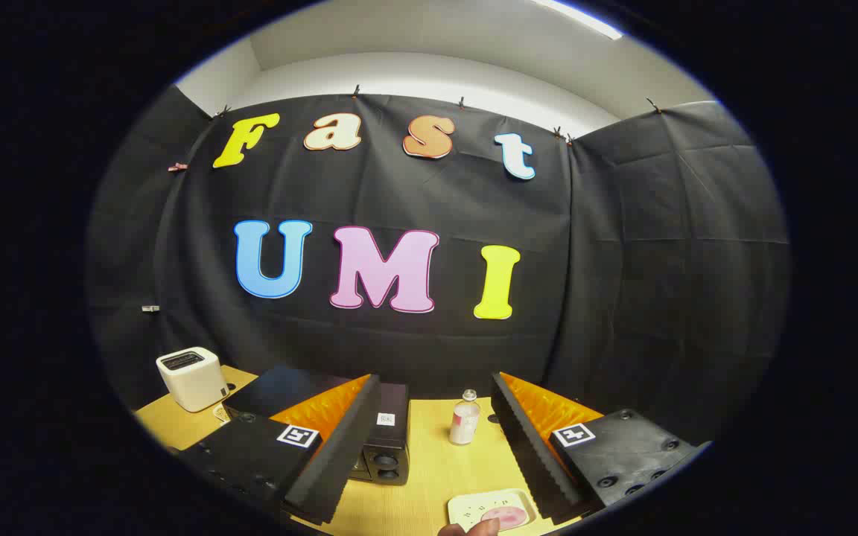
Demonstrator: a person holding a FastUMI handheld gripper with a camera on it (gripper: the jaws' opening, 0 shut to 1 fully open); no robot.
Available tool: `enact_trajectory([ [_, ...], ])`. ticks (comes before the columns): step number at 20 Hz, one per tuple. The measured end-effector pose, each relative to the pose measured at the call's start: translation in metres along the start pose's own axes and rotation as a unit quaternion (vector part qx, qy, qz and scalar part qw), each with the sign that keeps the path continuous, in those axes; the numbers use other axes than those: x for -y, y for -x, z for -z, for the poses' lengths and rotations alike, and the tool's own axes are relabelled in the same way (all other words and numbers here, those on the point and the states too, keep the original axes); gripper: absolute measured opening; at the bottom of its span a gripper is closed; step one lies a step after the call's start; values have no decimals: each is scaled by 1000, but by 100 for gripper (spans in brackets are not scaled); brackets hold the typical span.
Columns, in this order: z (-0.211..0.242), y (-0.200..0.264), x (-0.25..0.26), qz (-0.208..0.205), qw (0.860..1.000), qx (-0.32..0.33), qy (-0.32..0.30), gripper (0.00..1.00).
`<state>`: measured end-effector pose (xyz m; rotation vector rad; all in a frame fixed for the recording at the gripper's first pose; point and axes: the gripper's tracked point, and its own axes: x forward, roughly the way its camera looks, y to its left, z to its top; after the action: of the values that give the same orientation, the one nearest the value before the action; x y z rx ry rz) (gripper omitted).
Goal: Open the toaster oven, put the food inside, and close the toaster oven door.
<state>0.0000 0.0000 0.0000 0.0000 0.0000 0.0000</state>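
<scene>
My gripper (436,447) is held above the wooden table (429,484), open, with nothing between its fingers. A black toaster oven (380,439) stands on the table just behind and beside the left finger, which hides much of it; its side with two knobs shows, and I cannot tell how its door stands. Near the right finger's base lies a pale plate (490,511) with a pink piece of food (509,517) on it. A person's fingertip (474,528) touches the plate's near edge.
A small clear bottle (465,418) with pink contents stands upright beyond the fingers, near the right one. A white toaster (191,379) sits at the table's far left corner, with a cord beside it. Black cloth walls close the booth behind and to the right.
</scene>
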Motion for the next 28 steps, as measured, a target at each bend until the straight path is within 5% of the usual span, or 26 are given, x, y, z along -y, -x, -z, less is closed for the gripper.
enact_trajectory([
  [18,10,-2,-41,-27,1000,-6,-2,98],
  [28,38,-19,-141,-70,996,-20,-41,98],
])
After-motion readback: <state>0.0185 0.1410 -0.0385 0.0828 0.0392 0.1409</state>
